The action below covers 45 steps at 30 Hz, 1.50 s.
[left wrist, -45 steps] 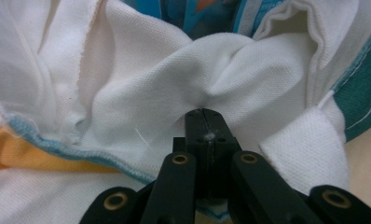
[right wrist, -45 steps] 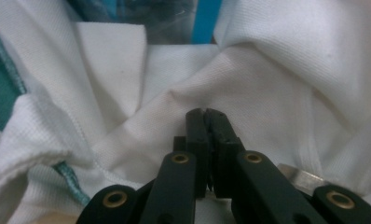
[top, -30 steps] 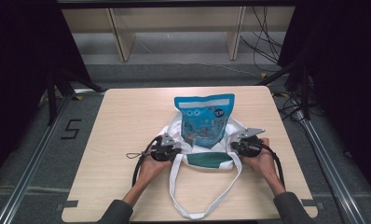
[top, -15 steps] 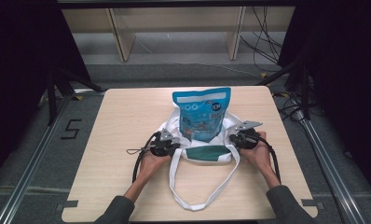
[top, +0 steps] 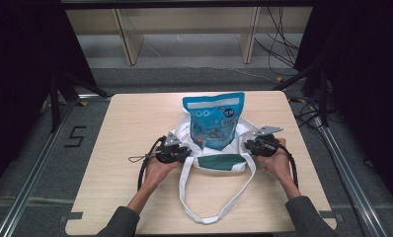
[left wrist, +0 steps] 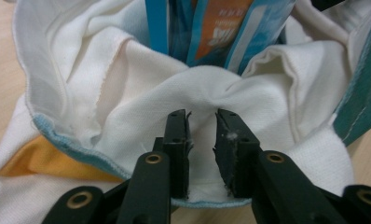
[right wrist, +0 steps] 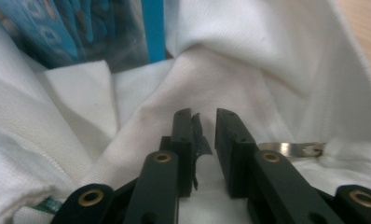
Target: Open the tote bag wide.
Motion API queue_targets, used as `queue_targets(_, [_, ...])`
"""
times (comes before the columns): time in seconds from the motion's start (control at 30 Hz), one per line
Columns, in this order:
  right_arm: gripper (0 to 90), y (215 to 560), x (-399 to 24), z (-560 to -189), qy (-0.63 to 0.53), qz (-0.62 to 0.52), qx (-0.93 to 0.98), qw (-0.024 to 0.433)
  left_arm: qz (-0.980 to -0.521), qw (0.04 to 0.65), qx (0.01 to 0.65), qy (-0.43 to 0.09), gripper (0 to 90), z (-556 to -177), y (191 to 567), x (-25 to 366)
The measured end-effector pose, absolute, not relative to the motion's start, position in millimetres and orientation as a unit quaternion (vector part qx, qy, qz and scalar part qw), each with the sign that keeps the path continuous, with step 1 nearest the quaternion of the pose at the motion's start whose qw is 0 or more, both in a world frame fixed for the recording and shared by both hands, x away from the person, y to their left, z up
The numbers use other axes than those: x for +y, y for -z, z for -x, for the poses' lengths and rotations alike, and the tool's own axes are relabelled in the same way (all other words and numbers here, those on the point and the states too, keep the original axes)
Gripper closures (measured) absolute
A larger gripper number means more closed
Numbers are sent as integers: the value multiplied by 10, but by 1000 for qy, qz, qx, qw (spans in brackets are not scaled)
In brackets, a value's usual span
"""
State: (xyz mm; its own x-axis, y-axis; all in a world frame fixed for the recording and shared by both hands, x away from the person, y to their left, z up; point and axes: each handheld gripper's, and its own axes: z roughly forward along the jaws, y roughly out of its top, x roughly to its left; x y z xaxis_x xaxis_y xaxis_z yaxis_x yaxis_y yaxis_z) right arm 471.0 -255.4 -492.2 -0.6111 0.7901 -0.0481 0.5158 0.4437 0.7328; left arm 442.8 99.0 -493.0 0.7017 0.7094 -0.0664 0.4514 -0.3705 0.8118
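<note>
A blue snack pouch (top: 214, 121) stands upright inside a white tote bag (top: 219, 163) with a green panel, in the middle of the table. Its long white strap (top: 204, 210) loops toward the near edge. My left gripper (top: 184, 150) sits at the tote's left rim and my right gripper (top: 251, 145) at its right rim. Both pairs of jaws have just been opening. In the left gripper view the gripper (left wrist: 202, 116) shows a narrow gap over the bunched white cloth (left wrist: 127, 84), with the pouch (left wrist: 211, 28) behind. The right gripper (right wrist: 203, 114) stands likewise over cloth (right wrist: 249, 60), its pads off it.
The pale wooden table (top: 130, 123) has bare room left, right and beyond the tote. A small silver metal tab (right wrist: 291, 149) lies on the cloth beside my right jaws. Wooden shelving (top: 184, 29) and floor cables (top: 283, 54) lie past the far edge.
The tote's sides sit lower around the pouch than a second ago, so more of the pouch shows and it stands straighter. Both hands stay nearly where they were.
</note>
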Motion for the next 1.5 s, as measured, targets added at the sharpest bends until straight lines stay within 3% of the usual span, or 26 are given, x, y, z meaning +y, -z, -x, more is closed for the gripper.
queue_targets(0.1, [741,4860,-2598,-4698,-366,-389,818,213,-801,454,365,-136,647,-4397,4879,981])
queue_targets(0.3, [704,4654,-2689,-4570,-398,-410,796,198,-787,469,373,-145,496,-4331,4694,1046])
queue_targets(0.53, [626,4488,-2696,-4453,-415,-386,794,220,-776,492,370,-139,442,-4232,4534,1093])
queue_targets(0.87, [483,4407,-2707,-4239,-422,-396,792,194,-796,472,358,-127,354,-4091,4613,1159])
queue_targets(1.5, [429,4457,-2737,-3920,-419,-389,802,175,-801,465,355,-127,313,-3773,4686,1164])
